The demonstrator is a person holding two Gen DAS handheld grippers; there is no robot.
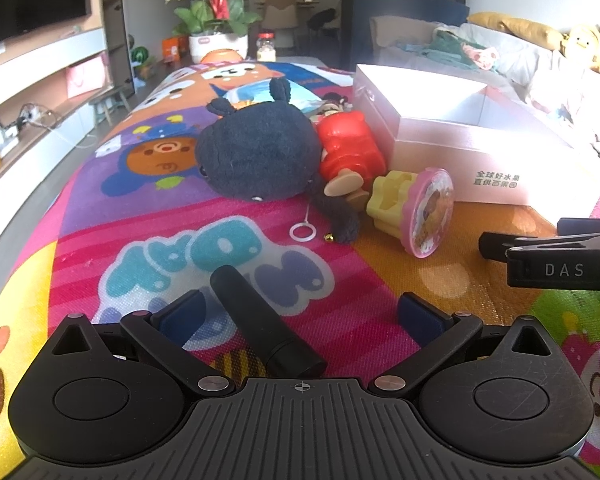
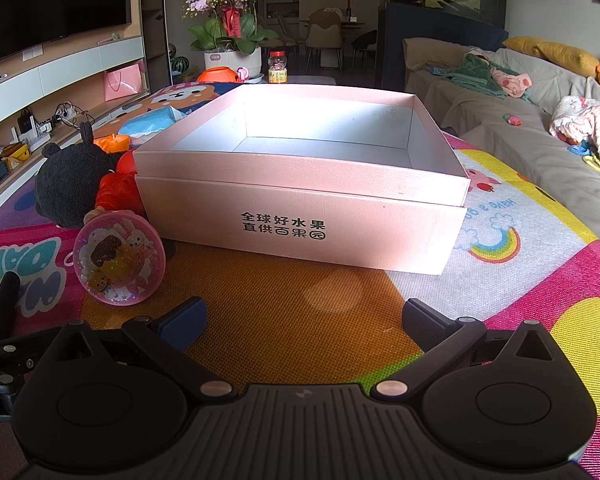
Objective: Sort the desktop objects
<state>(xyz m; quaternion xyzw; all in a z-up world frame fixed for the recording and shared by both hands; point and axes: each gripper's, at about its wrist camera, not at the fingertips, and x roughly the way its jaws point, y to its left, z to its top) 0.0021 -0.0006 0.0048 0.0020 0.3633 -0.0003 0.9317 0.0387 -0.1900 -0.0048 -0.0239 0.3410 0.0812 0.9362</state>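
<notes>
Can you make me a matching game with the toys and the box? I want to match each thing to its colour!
Things:
1. plush toy
2. box
3. plastic figure
4. tube

Colours:
A. red
B. pale pink
C. dark navy, fluffy
D. plain black, smooth

Pairs: 1-C, 2-B, 3-A, 4-D

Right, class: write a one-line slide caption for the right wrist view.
Open right gripper faces an empty pink box on a colourful mat, toys piled at its left.
</notes>
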